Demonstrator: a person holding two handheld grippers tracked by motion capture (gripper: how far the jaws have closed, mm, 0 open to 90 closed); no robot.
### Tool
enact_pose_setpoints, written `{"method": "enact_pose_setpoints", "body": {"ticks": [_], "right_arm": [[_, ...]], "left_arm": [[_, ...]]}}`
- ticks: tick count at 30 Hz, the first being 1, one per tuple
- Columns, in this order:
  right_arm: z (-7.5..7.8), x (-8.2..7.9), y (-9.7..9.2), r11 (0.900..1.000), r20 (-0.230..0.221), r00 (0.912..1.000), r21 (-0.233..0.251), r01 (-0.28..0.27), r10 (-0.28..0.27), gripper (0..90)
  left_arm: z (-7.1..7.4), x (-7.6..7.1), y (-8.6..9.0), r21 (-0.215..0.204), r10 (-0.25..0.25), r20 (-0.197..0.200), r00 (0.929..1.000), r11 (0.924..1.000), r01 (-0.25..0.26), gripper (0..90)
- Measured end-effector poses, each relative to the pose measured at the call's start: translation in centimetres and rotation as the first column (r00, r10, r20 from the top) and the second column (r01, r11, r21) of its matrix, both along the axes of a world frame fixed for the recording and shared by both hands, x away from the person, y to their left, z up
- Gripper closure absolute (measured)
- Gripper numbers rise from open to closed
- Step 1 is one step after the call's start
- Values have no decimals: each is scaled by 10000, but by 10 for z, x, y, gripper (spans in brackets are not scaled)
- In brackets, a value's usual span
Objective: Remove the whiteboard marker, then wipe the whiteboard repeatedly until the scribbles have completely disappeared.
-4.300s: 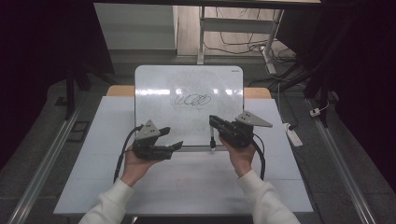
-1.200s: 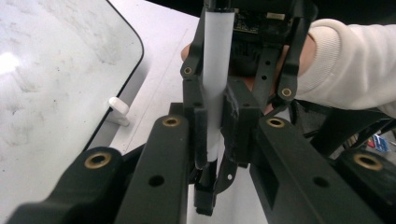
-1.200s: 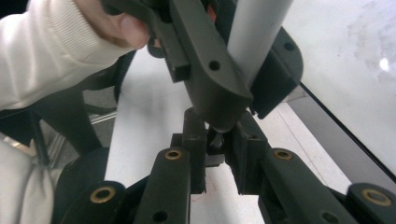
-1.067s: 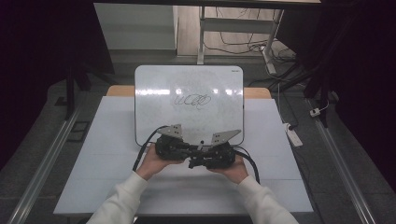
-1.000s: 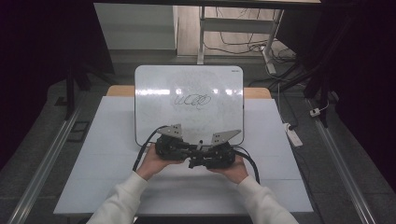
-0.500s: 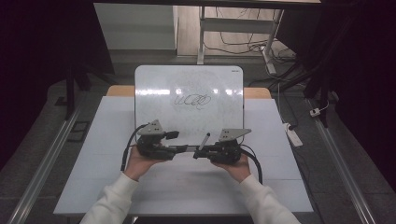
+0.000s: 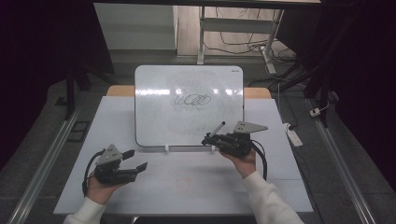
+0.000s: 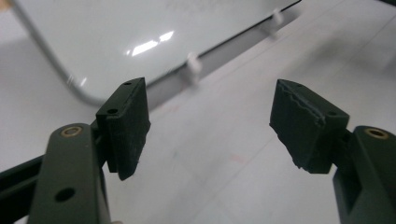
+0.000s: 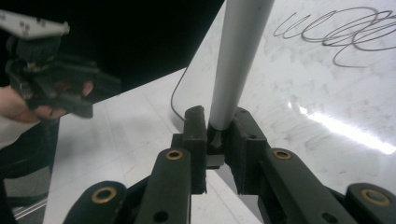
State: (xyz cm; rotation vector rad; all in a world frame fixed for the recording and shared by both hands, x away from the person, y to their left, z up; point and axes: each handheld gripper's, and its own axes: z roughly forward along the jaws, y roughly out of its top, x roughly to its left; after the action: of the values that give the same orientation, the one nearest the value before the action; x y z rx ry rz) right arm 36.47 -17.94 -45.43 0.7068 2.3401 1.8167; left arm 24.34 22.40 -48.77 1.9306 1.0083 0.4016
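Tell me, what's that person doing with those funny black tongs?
A person at a white table holds tongs in each hand. The right tongs are clamped on a grey marker near the whiteboard, which has a looping scribble on it. The left tongs are open and holding nothing, off to the side.

Whiteboards — one point(image 7: 188, 106), propped at the far middle of the table point(image 7: 116, 130), bearing one looping scribble point(image 7: 192, 99). Markers — one point(image 9: 237, 60), grey-barrelled, at the right. Grippers — two: left gripper point(image 7: 136, 160) near-left, right gripper point(image 7: 206, 139) right of centre. Support clips — two.
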Motion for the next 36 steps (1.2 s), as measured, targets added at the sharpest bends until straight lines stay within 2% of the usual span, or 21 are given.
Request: {"method": "enact_pose_setpoints", "body": {"ticks": [2, 4, 13, 18, 23, 26, 30, 31, 32, 34, 35, 36], "right_arm": [[0, 1, -1, 9999, -13, 9999, 84, 120, -120, 776], [1, 2, -1, 9997, 20, 9998, 110, 200, -200, 776], [3, 5, -6, 9978, 347, 9973, 179, 643, -649, 776], [7, 7, -8, 9950, 455, 9947, 411, 907, -926, 776], [15, 11, -7, 9935, 638, 9926, 544, 1001, -1035, 777], [18, 15, -5, 9921, 585, 9923, 691, 1052, -1093, 776], [23, 28, 5, 9903, 589, 9913, 813, 1124, -1173, 777], [26, 36, 15, 9909, 633, 9912, 757, 1113, -1162, 777], [26, 36, 15, 9909, 633, 9912, 757, 1113, -1162, 777], [31, 46, 30, 9923, 751, 9907, 579, 1094, -1136, 777], [36, 57, 46, 9929, 837, 9901, 488, 1088, -1126, 777], [36, 57, 46, 9929, 837, 9901, 488, 1088, -1126, 777]], "left_arm": [[-7, -6, 6, 22, 204, -129, 9997, 9998, -204, 282], [-12, -9, 9, 103, 352, -93, 9993, 9993, -352, 282], [-21, -4, 11, 480, 569, -162, 9982, 9973, -561, 257], [-20, -7, 16, 352, 750, -14, 9972, 9966, -749, 258], [-20, -5, 17, 277, 733, -83, 9973, 9969, -730, 257], [-19, -5, 17, 223, 715, -65, 9974, 9972, -713, 257], [-20, -4, 16, 197, 680, -116, 9976, 9975, -678, 256], [-20, -3, 15, 195, 671, -129, 9977, 9976, -669, 256], [-20, -3, 15, 182, 656, -128, 9978, 9977, -653, 256], [-20, -3, 14, 147, 639, -102, 9979, 9979, -637, 256], [-22, -2, 14, 163, 600, -107, 9981, 9981, -598, 256], [-22, -2, 14, 163, 600, -107, 9981, 9981, -598, 257]]}}
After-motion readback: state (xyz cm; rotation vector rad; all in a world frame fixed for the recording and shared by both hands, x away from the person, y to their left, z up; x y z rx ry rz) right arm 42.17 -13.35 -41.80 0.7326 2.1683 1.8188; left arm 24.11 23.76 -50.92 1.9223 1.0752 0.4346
